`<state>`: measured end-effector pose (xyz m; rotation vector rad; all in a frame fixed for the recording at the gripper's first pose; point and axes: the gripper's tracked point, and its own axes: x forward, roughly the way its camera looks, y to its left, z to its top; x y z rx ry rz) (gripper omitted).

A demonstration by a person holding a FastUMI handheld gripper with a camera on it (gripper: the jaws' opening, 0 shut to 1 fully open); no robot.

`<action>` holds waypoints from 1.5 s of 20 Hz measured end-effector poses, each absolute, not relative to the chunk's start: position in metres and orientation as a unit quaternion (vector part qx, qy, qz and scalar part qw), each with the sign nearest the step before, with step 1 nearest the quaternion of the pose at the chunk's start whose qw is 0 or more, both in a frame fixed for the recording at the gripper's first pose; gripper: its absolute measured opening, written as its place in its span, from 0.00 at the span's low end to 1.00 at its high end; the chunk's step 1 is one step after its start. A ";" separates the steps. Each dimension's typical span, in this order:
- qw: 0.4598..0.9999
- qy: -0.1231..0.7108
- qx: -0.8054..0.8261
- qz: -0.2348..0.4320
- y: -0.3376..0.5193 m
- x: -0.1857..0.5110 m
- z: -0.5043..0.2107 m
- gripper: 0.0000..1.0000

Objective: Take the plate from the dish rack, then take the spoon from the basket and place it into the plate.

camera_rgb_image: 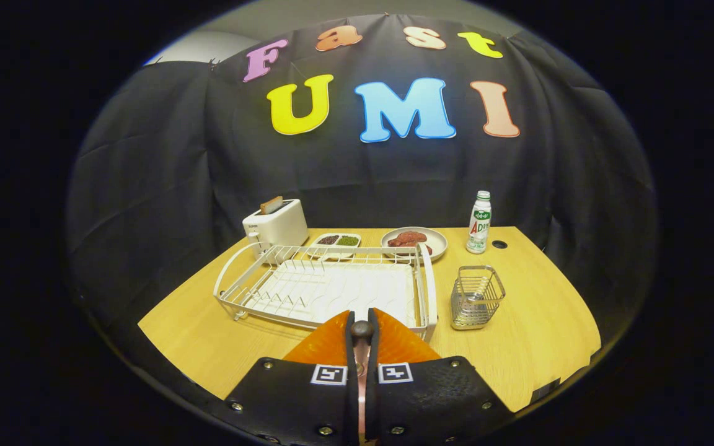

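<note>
Spoon (pixel 362 330), clamped between the closed fingers of the gripper (pixel 362 319), lies lengthwise along them, rounded dark end pointing forward toward the dish rack (pixel 326 288), above the orange plate (pixel 327 344) on the table (pixel 537 334).

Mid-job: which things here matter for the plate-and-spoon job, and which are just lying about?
Job: dish rack; basket; claw, shut on a thin dark-tipped handle, maybe the spoon.
Lying about: toaster; two-part dish; meat plate; bottle.
</note>
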<state>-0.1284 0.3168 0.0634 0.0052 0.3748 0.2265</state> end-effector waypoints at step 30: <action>0.998 -0.012 -0.045 0.047 0.174 -0.112 0.255 0.70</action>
